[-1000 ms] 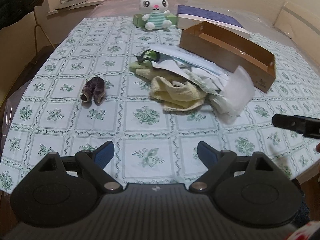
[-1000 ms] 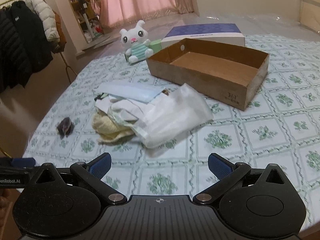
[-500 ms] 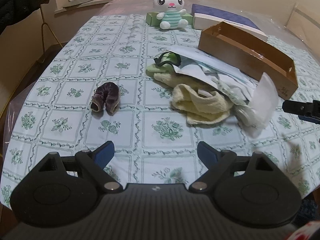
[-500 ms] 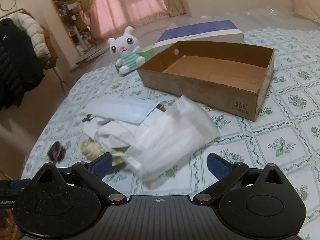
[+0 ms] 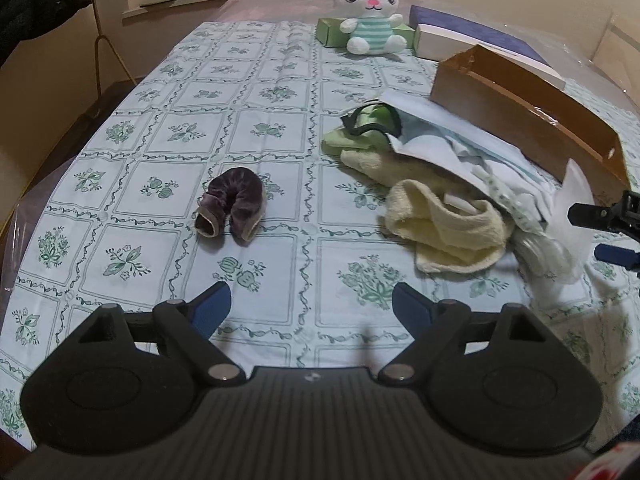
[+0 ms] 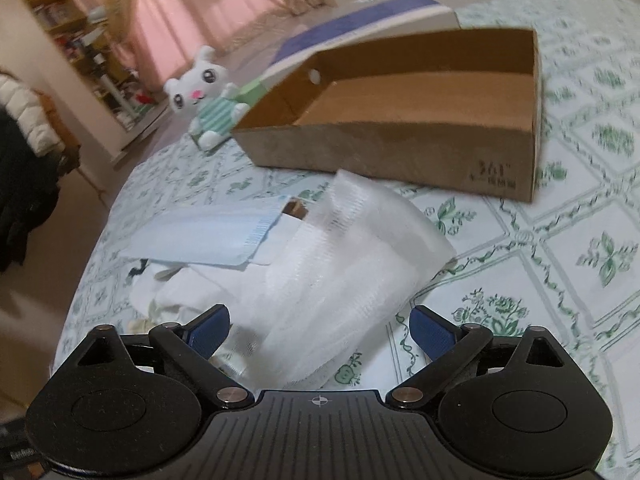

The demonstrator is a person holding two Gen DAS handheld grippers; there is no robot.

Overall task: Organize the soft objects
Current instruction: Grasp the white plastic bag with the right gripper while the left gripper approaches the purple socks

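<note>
Two grippers over a table of soft things, both spread wide.

We see our left gripper (image 5: 311, 304) with its jaws apart and nothing between them, above the patterned tablecloth (image 5: 256, 128), with a purple scrunchie (image 5: 231, 201) lying alone ahead. Our right gripper (image 6: 319, 328) has its jaws spread too, with the near end of a white gauzy cloth (image 6: 352, 276) lying between them, the pads not pressing it. That cloth tops a heap with a yellow towel (image 5: 444, 224) and a pale blue sheet (image 6: 208, 240). Just behind sits the open cardboard box (image 6: 400, 160); a plush bunny (image 5: 370, 12) sits farther back.
</note>
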